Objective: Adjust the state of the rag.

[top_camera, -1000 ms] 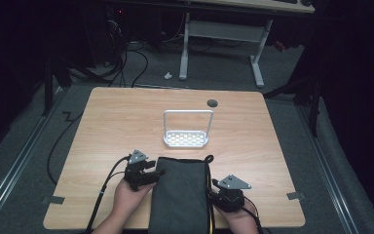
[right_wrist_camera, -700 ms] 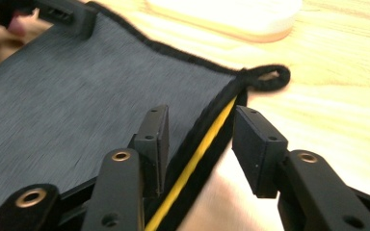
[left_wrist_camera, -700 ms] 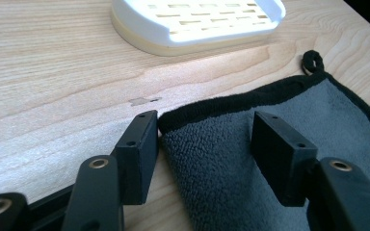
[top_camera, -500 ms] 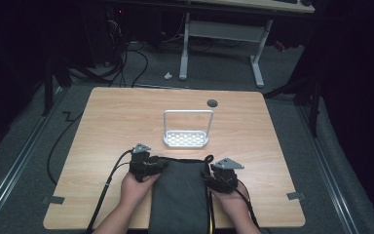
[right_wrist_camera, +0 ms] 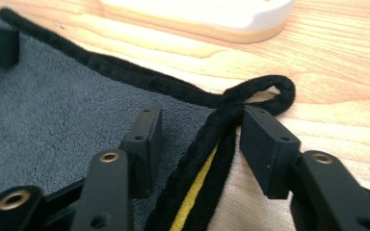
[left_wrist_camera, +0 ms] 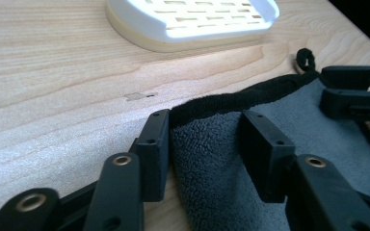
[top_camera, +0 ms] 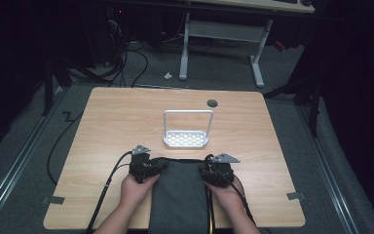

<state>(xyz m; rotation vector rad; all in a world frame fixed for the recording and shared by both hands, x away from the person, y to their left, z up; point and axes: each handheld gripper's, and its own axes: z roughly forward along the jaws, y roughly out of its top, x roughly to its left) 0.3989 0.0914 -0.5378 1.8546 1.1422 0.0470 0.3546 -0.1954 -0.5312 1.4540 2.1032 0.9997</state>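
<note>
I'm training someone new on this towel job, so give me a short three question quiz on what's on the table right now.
1. True or false: the white rack stands on the grey towel.
2. Which corner of the towel does the left tool straddle? A) a far corner B) a near corner C) none, it is at the middle
3. Fill in: beside the right tool, the towel's black hem forms a small ____.

Key:
1. False; the rack stands on the bare table, beyond the towel's far edge.
2. A
3. loop
</note>
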